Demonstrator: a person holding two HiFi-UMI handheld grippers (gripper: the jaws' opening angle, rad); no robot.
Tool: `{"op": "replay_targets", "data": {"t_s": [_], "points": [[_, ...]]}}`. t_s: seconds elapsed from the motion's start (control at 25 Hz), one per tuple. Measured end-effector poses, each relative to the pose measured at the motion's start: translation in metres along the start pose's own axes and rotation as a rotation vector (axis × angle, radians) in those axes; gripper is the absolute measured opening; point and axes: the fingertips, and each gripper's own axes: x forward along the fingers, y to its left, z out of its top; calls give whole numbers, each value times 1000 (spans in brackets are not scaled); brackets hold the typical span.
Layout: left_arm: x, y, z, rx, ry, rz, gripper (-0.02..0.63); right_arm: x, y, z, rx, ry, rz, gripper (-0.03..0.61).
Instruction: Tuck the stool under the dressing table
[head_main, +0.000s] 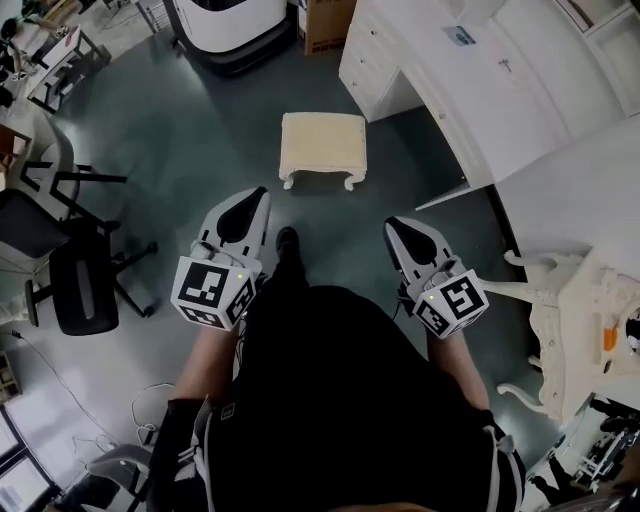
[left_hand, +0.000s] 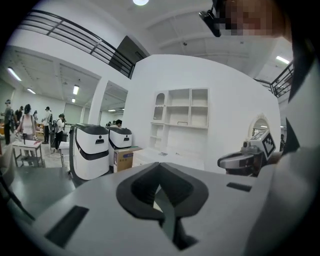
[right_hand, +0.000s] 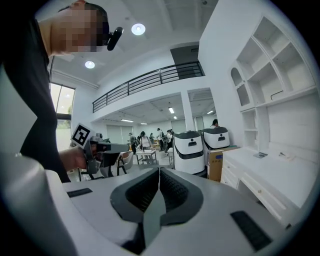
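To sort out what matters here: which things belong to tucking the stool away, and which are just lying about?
Job in hand:
cream stool; carved cream dressing table at right; left gripper and right gripper, both shut, empty.

Lying about:
black office chair; cardboard box; white desk with drawers; white and black machine.

head view: looked steeply down over dark grey floor (head_main: 190, 150) | gripper views: rode low, faced level across room | shared: brown cardboard box (right_hand: 216, 162), white rounded machines (left_hand: 91, 150)
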Motion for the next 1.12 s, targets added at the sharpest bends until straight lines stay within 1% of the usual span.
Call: {"op": "replay_targets", "data": {"t_s": [0.12, 0.28, 0.4, 0.56, 0.76, 0.96, 1.12], "points": [[29, 28, 14, 4, -4, -37, 6, 37, -18, 19, 5, -13, -12, 21], [57, 71, 34, -9, -8, -55, 6, 85, -34, 40, 9, -19, -21, 21], [74, 92, 43, 0, -3, -80, 6, 115, -44, 48, 28, -22, -31, 21], [91, 117, 44, 9, 23, -119, 6, 153, -49, 53, 57, -20, -43, 21], [109, 136, 45, 0, 48, -158, 6, 181, -51, 51, 75, 1, -49, 21], [129, 144, 39, -34, 70, -174, 6, 189, -67, 44, 104, 26, -74, 21], [150, 141, 33, -70, 95, -180, 6, 189, -86, 41, 123, 30, -81, 21]]}}
